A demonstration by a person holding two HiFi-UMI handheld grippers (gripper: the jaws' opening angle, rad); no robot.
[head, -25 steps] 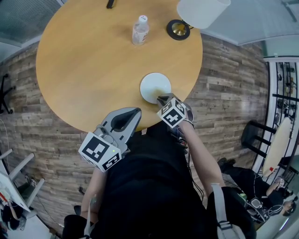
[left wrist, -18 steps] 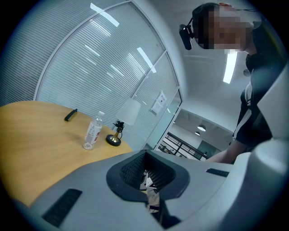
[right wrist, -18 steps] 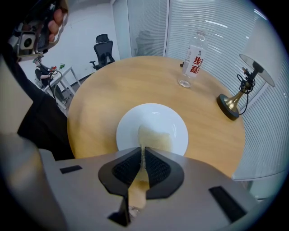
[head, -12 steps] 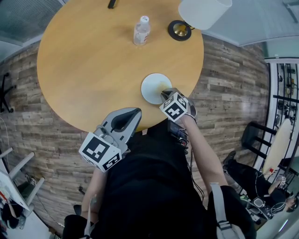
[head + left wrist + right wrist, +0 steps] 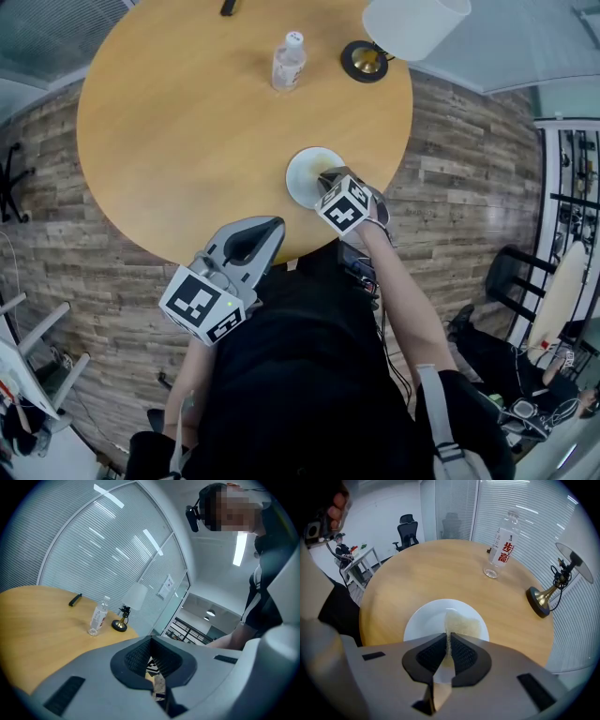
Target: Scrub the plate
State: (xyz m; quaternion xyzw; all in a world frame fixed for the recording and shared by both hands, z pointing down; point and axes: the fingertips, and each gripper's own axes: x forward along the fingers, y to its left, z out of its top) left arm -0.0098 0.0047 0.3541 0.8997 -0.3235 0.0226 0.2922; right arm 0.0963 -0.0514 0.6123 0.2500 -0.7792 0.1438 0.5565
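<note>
The small round white plate point(image 5: 302, 167) lies near the edge of the round light-wood table point(image 5: 187, 122), just in front of the person. The right gripper point(image 5: 449, 645) pinches a pale, coarse scrubbing pad point(image 5: 463, 623) between its jaws and presses it onto the plate's near right part, so scrubbing looks under way. The plate's left side shows bare and clean-looking; how much is left cannot be told. The left gripper point(image 5: 153, 670), jaws pressed together on nothing, hangs off the table's edge, not steadying the plate.

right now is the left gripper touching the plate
No, the left gripper hangs by the near edge of the table, well apart from the plate.
</note>
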